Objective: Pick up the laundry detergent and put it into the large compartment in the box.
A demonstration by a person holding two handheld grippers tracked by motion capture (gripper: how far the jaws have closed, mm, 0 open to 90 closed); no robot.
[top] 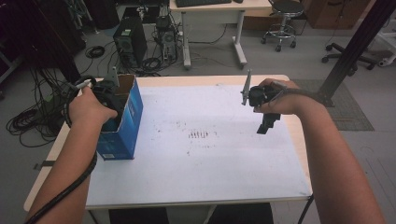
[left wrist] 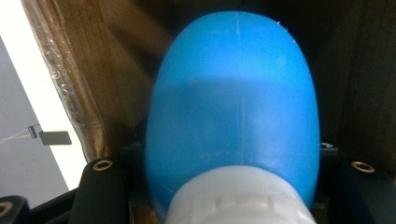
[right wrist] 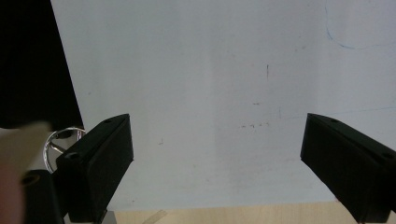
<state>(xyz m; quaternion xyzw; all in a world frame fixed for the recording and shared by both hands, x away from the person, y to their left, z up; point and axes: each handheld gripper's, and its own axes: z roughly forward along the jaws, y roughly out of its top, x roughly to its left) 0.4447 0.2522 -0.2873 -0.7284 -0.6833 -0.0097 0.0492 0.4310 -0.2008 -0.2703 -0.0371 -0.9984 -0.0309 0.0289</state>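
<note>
A blue cardboard box point(top: 127, 125) stands open-topped at the table's left edge. My left gripper point(top: 109, 97) reaches down into it, with the person's hand around the gripper. Inside, between brown cardboard walls point(left wrist: 70, 74), a smooth blue rounded object point(left wrist: 233, 107) with a white collar point(left wrist: 238, 198) sits tight between the jaws. My right gripper point(top: 267, 125) hangs a little above the white table sheet point(top: 201, 158) at the right. In the right gripper view this right gripper point(right wrist: 217, 163) is wide open with nothing between its fingers.
Faint pen marks point(top: 200, 135) lie mid-sheet. Beyond the table's far edge are a computer tower point(top: 130, 43), floor cables point(top: 28, 121), a desk point(top: 219, 7) and a stool point(top: 282, 18). A black slanted post point(top: 355, 51) rises at the right.
</note>
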